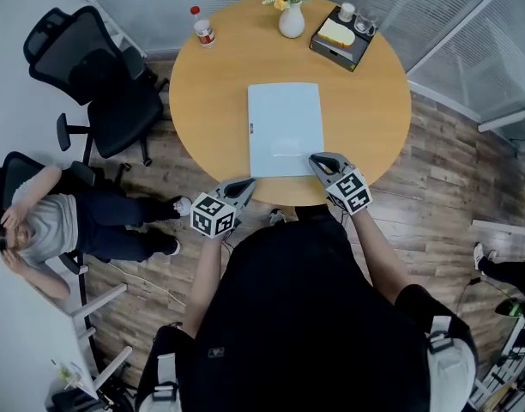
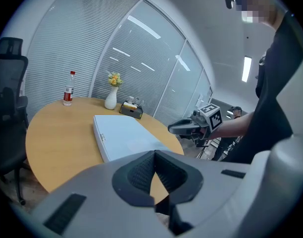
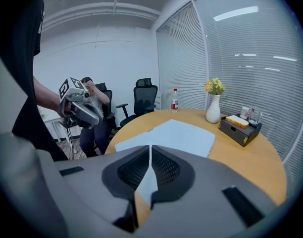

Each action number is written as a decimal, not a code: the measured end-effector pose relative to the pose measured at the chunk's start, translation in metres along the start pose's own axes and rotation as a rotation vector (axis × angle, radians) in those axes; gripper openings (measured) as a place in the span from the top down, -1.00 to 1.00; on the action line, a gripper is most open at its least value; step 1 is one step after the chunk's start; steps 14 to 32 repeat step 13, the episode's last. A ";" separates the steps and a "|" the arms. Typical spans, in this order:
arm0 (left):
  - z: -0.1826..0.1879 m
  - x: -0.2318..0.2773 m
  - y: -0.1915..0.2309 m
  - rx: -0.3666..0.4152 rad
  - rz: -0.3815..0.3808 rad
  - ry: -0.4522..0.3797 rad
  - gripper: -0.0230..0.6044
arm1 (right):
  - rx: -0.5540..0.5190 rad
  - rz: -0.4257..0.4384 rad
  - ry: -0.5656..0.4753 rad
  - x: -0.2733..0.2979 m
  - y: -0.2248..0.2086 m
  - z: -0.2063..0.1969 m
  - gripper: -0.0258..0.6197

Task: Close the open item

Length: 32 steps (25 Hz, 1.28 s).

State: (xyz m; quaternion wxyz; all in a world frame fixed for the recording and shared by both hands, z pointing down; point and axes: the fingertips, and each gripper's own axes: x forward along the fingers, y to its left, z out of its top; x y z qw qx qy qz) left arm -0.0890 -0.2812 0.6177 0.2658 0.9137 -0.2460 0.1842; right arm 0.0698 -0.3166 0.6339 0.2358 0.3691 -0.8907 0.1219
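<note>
On the round desk (image 1: 211,93) a pale blue folder (image 1: 285,129) lies closed; the left gripper (image 1: 244,184) and right gripper (image 1: 316,159) hover by its near corners, jaws pressed together, empty.

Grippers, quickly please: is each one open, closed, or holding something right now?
Left gripper: closed, holding nothing.
Right gripper: closed, holding nothing.

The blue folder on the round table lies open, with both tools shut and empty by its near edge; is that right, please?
Not quite: the head view shows the blue folder closed and flat on the round table; the left tool and right tool are shut and empty by its near edge.
</note>
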 end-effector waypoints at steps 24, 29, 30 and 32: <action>-0.003 -0.015 0.003 -0.002 0.019 -0.009 0.91 | -0.032 0.019 0.041 -0.004 0.021 -0.004 0.89; -0.003 -0.015 0.003 -0.002 0.019 -0.009 0.91 | -0.032 0.019 0.041 -0.004 0.021 -0.004 0.89; -0.003 -0.015 0.003 -0.002 0.019 -0.009 0.91 | -0.032 0.019 0.041 -0.004 0.021 -0.004 0.89; -0.003 -0.015 0.003 -0.002 0.019 -0.009 0.91 | -0.032 0.019 0.041 -0.004 0.021 -0.004 0.89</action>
